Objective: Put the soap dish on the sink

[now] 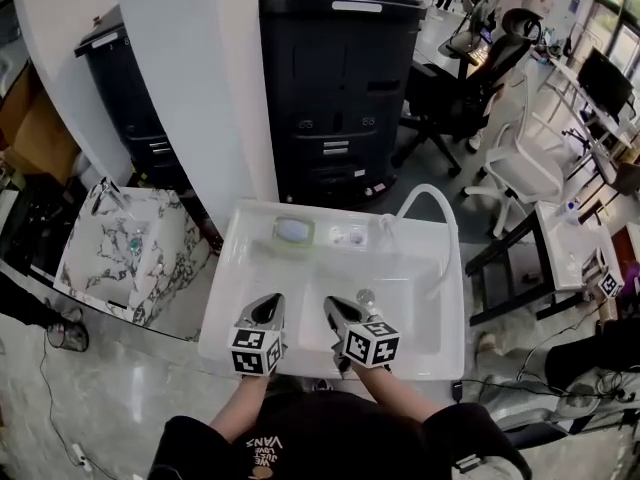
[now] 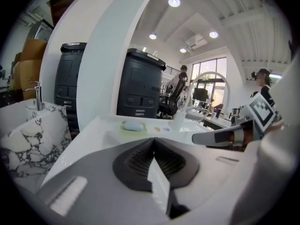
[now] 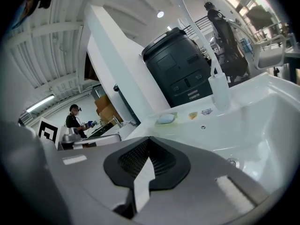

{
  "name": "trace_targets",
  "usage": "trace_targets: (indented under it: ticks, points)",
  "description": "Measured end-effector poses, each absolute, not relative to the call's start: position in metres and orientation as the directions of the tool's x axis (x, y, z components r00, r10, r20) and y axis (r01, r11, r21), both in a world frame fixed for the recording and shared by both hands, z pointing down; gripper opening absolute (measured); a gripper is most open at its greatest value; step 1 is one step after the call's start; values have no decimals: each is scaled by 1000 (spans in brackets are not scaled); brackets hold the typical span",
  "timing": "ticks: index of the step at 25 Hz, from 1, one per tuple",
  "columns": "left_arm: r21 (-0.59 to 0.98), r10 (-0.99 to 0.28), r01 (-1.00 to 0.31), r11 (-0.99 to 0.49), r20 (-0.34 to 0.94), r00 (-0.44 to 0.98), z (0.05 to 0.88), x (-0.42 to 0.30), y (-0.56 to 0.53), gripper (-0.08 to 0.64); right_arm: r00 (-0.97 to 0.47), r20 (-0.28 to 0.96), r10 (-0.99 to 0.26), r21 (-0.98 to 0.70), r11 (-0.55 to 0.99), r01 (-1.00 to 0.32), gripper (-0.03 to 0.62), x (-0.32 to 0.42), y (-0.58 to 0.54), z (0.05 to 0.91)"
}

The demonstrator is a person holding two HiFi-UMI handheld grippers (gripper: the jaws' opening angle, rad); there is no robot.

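The left claw (image 1: 264,306) and right claw (image 1: 340,310) are both pressed together and empty, over the near edge of the sink (image 1: 225,268). The soap dish (image 1: 294,231) sits ahead of them on its far rim, carrying soap. It looks light, stiff and perhaps slick. Pinching one rim edge and keeping it level would suit.

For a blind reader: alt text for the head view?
A green soap dish sits on the back ledge of the white sink; the left hand-held gripper and right hand-held gripper, both shut and empty, are over its front.
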State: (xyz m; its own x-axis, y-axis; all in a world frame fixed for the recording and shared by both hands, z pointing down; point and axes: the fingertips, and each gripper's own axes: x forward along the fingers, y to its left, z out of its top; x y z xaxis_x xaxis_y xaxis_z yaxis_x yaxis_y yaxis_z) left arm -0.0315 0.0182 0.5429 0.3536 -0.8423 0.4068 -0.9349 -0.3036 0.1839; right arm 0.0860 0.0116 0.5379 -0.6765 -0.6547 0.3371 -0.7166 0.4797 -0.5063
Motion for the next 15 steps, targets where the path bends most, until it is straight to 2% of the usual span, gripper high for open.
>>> trace_targets:
  ticks: [6,15]
  points:
    - [162,-848,-926,-340,374,376,531,-18,40,54,-708,333,-623,-475,538,-696,3,89,36,533]
    - [156,-865,-938,-309,364,345,526,-23,77,54,-726,319,-609,-469,565,-679,3,113,63,525]
